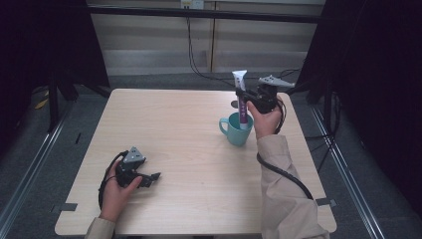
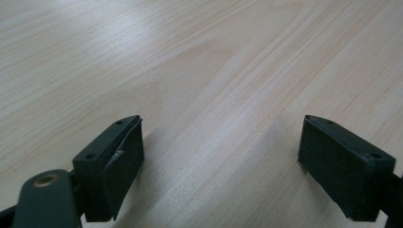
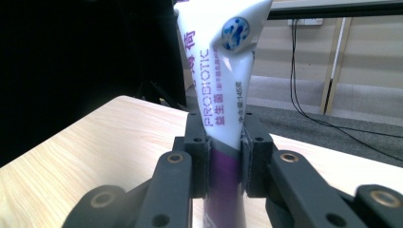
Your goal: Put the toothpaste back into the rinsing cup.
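High view: a teal mug (image 1: 237, 130) stands upright on the right half of the wooden bench (image 1: 189, 149), its handle turned toward the bench's left side. The lower end of a white-and-purple tube (image 1: 241, 99) dips past the mug's rim; whether it touches the bottom inside cannot be told. The tube stands nearly upright, its flat crimped white end uppermost and its purple part below. Nothing else can be made out inside the mug.

The right gripper (image 1: 244, 97) is clamped on the tube about midway up its length, above the mug's rim. The right hand (image 1: 266, 119) holds this gripper just behind and to the right of the mug, the sleeved forearm rising from the lower edge of the view, the grey three-cornered plate on top and the black cable looping down beside the sleeve. Right gripper view: both black pads (image 3: 199, 156) press against the tube (image 3: 223, 95) from either side, at the boundary between its white printed section and its purple section; the printed word "PROBIOTIC" runs along the tube.

The left gripper (image 1: 152, 178) rests low over the front left part of the bench, well apart from the mug, held in the left hand (image 1: 117, 191) and pointing to the right. Left gripper view: its jaws stand wide apart with only bare bench (image 2: 214, 71) between them.
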